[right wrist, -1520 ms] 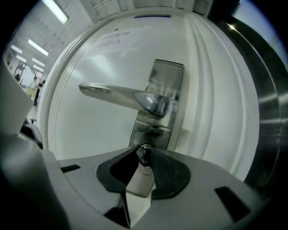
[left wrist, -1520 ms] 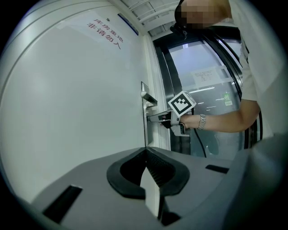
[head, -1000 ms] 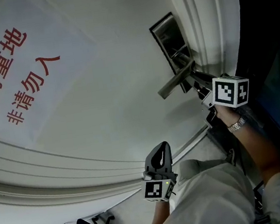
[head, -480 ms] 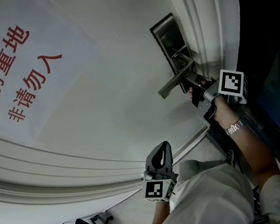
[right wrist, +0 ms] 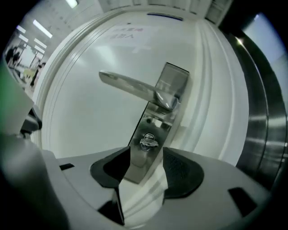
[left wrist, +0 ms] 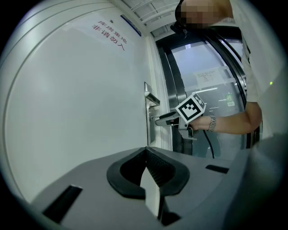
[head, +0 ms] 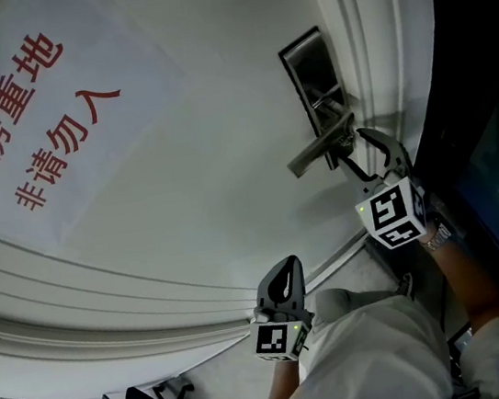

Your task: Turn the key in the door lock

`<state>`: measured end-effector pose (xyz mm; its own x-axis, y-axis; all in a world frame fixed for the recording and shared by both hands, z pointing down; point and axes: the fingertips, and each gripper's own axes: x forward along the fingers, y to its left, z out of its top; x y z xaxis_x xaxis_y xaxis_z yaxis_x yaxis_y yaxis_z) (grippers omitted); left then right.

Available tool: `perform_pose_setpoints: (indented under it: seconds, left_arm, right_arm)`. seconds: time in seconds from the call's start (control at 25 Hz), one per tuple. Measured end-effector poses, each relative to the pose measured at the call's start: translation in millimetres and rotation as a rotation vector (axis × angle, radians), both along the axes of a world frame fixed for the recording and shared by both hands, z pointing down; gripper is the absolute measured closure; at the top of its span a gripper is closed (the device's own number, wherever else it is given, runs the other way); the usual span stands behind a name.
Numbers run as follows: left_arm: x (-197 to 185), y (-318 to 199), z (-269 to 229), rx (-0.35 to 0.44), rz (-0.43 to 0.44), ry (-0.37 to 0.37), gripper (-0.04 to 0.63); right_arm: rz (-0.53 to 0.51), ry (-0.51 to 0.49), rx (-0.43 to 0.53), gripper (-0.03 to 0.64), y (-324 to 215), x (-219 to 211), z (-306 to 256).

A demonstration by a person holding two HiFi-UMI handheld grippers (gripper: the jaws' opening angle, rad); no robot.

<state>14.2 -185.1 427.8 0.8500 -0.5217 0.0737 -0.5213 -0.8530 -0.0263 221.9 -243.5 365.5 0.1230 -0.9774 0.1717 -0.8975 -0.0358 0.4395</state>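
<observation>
White door [head: 206,154] bearing a sign [head: 34,124] with red lettering at left. A steel lock plate [right wrist: 155,121] sits by the door's right edge, and its lever handle [right wrist: 130,85] extends leftward. The key [right wrist: 147,142], a small silver head with a ring, sits in the keyhole below the lever.

Left gripper [left wrist: 146,164]: jaws pressed together with nothing between them. It is held low, well apart from the lock, and points level along the door face.

Right gripper [right wrist: 146,155]: jaws have just been opening and now stand spread. The key lies just ahead of the gap, and neither pad touches it. The gripper points at the lock plate, tilted slightly downward, with its marker cube towards the camera in the head view. The forearm behind it reaches in from lower right and wears a wristwatch [head: 438,235].
</observation>
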Motion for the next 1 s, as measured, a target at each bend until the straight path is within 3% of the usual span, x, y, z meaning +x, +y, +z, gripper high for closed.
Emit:
perform_pose_setpoints:
  seconds: [0.16,0.32,0.48,0.64,0.84,0.88,1.0]
  left_arm:
    - [-1,1,2,-0.003,-0.005,-0.002,0.592]
    - [-5,0,3,-0.010,-0.020,-0.001,0.592]
    - [-7,0,6,-0.006,-0.011,-0.010,0.592]
    - [-9,1,8,-0.008,-0.010,-0.014,0.592]
    - [-10,1,7,-0.005,-0.005,-0.012,0.592]
    - [-10,1,7,-0.005,-0.005,-0.010,0.592]
    - [-10,0,5,-0.002,-0.005,-0.004,0.592]
  right_arm:
    - [0.045,0.322,0.013,0.414,-4,1,-6]
    - [0.048,0.484,-0.005,0.416,-12,-3,-11]
    - [0.051,0.505,-0.013,0.419,-13,-3,-9]
    - [0.060,0.496,-0.002,0.517,-13,-4,-9]
    - [0.073,0.472,-0.002,0.542,-13,-2,-10]
    - [0.077,0.466,0.000,0.590,-13,-2,-10]
    - [0.082,0.442,0.005,0.601,-13,-2,-9]
